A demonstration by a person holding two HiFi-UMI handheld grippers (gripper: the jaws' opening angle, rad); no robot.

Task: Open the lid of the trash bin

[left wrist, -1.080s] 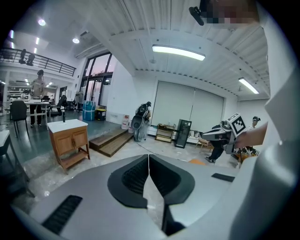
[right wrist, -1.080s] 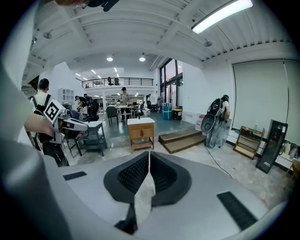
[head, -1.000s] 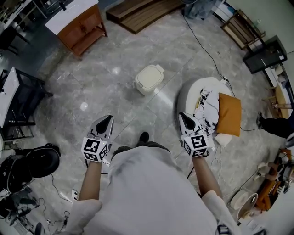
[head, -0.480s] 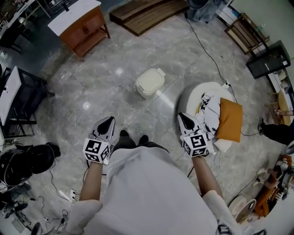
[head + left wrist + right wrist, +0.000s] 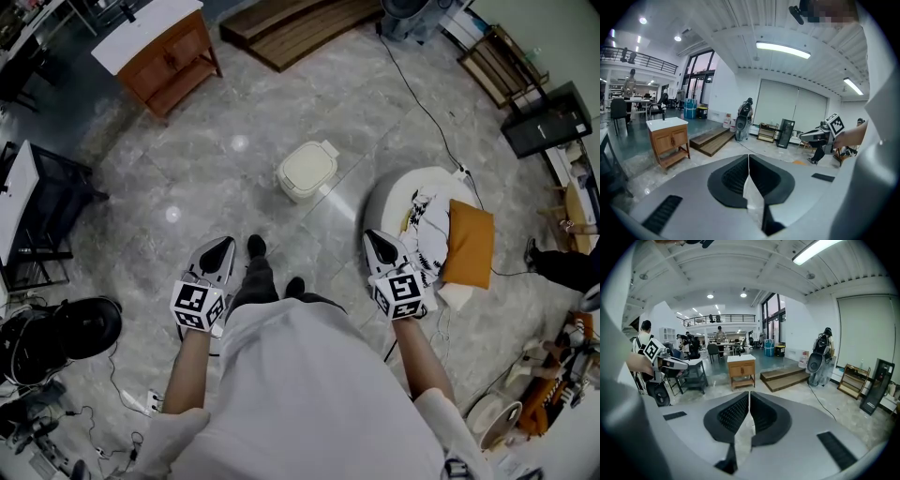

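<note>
Standing on grey floor (image 5: 187,141), person (image 5: 309,394) is holding left gripper (image 5: 221,246) and right gripper (image 5: 377,239) out front, both pressed together, empty; closed trash bin (image 5: 306,170) is sitting ahead, well apart.

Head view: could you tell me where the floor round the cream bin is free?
Bare grey marble floor lies between the cream plastic trash bin and the white-topped wooden cabinet. Crowded to the bin's right: round white cushion, black cable.
</note>
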